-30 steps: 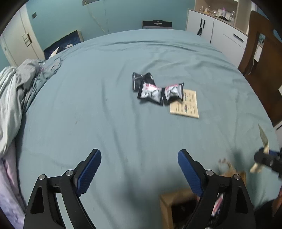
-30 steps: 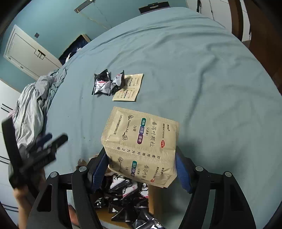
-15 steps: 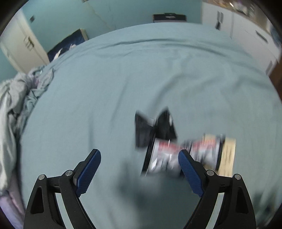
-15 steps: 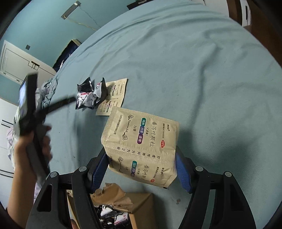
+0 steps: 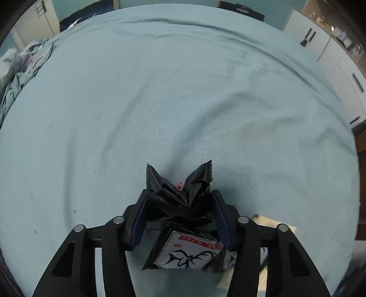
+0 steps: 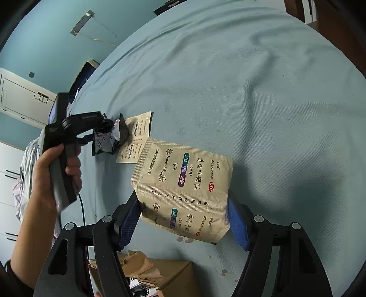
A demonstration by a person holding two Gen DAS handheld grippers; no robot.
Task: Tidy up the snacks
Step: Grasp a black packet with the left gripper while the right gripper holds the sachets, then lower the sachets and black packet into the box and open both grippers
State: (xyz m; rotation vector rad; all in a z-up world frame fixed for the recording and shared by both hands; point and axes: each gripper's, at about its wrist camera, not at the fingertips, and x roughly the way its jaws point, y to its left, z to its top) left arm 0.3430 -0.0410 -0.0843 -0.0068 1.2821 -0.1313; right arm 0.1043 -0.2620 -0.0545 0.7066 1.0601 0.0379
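Blue pads of the left gripper (image 5: 180, 219) sit on either side of a crumpled black snack packet (image 5: 180, 194); jaws closing, both pads against its sides, packet folded up between them on the bed. Under the gripper, closer to camera: a second black snack packet with a white label and antler-like print (image 5: 189, 253), lying flat. A tan sachet (image 5: 272, 225) shows behind the right finger, mostly hidden.

Right gripper (image 6: 183, 219) is clenched on a tan sachet pack with Chinese print (image 6: 185, 189), both pads pressing its edges, pack held clear above the sheet and tilted. Below it, at the bottom edge of the right wrist view, an open cardboard box (image 6: 169, 276) with torn flaps; dark packets inside, only partly visible.

Further out in the same view: the person's left hand (image 6: 57, 178) grips the handle of the left gripper, whose tip is down on the cluster of black snack packets. A flat tan sachet (image 6: 135, 139) lies touching that cluster on its right side, just beyond the held pack.

All of it on a teal bedsheet (image 5: 183, 102), wrinkled. Far left of the bed: a bunched grey blanket (image 5: 20, 61). Beyond the bed: teal wall (image 6: 45, 34), white door (image 6: 20, 98), white cabinets with dark handles (image 5: 324, 45) on the right, a dark flat object (image 5: 240, 10) at the far edge of the bed, can't tell what it is.
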